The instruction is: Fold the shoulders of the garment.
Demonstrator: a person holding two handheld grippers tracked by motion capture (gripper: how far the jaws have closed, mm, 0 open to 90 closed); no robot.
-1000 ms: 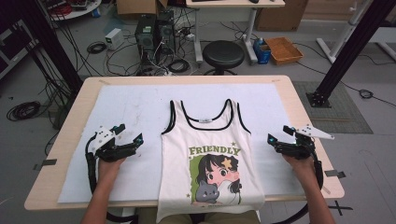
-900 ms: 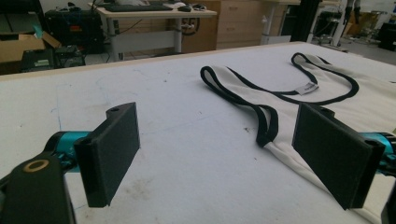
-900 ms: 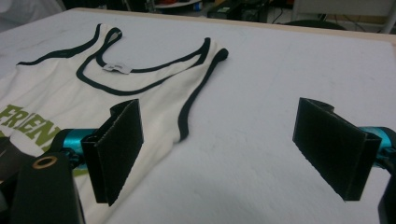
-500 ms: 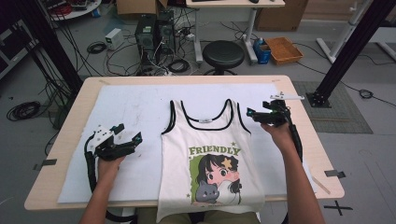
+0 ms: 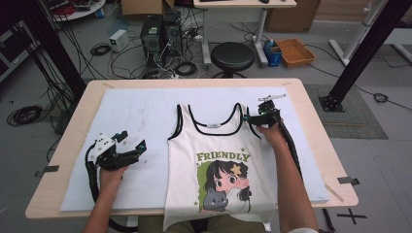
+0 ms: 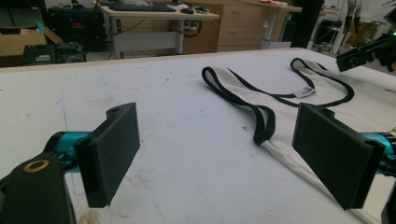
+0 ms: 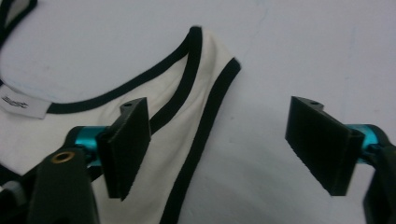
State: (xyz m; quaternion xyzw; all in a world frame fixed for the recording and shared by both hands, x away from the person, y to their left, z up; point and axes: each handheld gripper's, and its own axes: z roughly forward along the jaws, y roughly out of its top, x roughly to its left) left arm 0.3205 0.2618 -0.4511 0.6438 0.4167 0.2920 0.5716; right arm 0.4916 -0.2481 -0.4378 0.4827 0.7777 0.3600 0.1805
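My right claw (image 5: 253,118) hovers over the tank top's (image 5: 214,165) right strap (image 7: 205,93), jaws wide with nothing gripped. They have just been narrowing a little; the strap's black-trimmed edge lies below and between them, untouched. A second ago this claw sat near the table's (image 5: 311,107) right edge beside the top's hem; it has since travelled up toward the far edge to reach the shoulder. I judge I am lining up to pinch that strap, likely to begin a fold. The top lies flat, print up, in the middle of the white mat (image 5: 136,111), hem hanging off the near edge. My left claw (image 5: 128,145) rests open on the mat left of the top, empty, where it was before.
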